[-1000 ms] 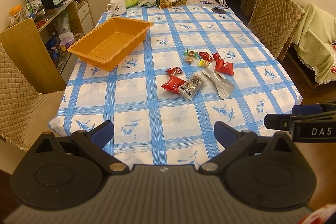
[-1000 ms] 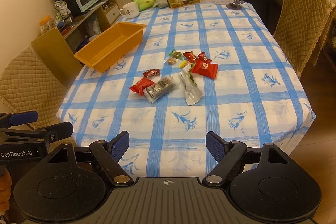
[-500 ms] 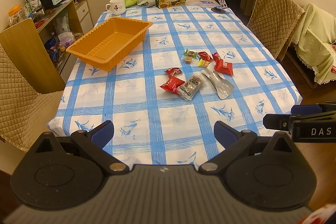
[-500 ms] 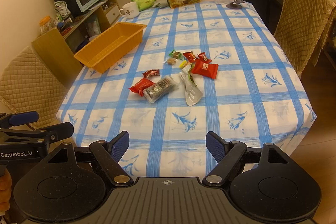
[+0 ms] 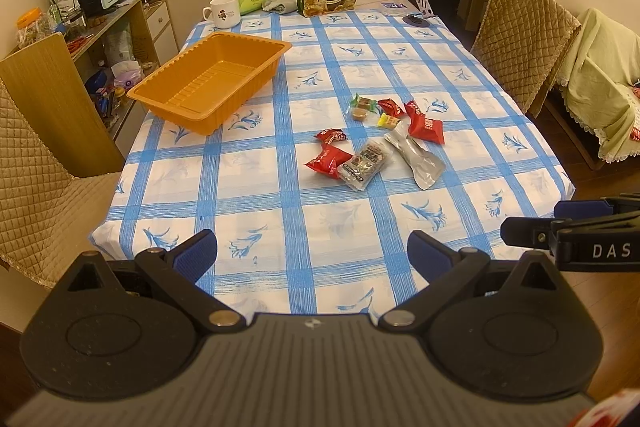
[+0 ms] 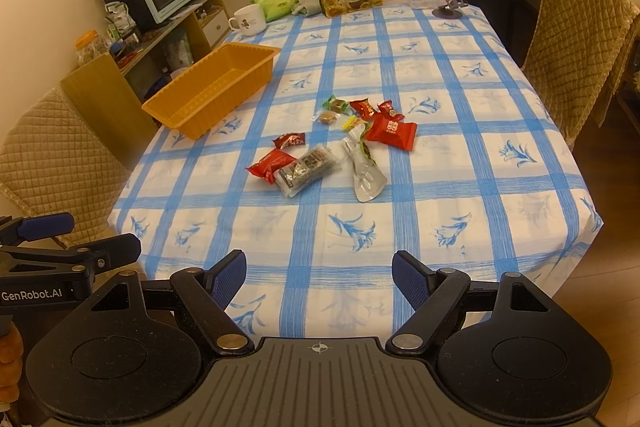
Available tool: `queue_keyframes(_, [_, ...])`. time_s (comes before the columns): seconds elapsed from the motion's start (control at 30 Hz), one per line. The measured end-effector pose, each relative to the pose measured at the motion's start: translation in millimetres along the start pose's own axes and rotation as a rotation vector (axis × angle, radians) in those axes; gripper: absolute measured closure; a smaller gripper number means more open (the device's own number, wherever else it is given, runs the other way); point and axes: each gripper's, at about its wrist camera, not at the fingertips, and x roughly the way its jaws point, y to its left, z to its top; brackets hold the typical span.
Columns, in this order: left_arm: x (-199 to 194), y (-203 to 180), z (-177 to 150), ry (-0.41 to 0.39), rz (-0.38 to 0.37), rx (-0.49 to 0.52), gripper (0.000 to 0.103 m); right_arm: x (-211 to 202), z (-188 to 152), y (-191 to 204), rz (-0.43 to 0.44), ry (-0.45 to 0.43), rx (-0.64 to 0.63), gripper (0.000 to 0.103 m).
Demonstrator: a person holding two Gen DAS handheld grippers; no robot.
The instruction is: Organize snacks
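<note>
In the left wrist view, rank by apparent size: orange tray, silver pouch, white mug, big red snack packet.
1. orange tray
2. silver pouch
3. white mug and big red snack packet look alike; the mug stands farther off, so unsure.

Looking down over the left gripper (image 5: 312,253), jaws standing wide apart with nothing between them, hanging short of the near edge of the blue-checked tablecloth (image 5: 256,195). Lying in a loose cluster right of centre: red snack packets (image 5: 329,163), a clear packet (image 5: 366,165) touching one of them, a silver pouch (image 5: 418,159), small candies (image 5: 366,107). Sitting empty, well apart to the left, an orange tray (image 5: 160,95); poking in at the right edge, the right gripper (image 5: 572,227), side-on, opening unreadable here.
</note>
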Motion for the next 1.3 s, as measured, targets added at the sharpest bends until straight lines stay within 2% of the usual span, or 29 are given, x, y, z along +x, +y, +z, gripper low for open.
queue_keyframes(1.3, [-0.3, -1.5, 0.7, -0.001, -0.002, -0.003, 0.002, 2.5, -3.2, 3.0, 0.001, 0.0, 0.002, 0.023])
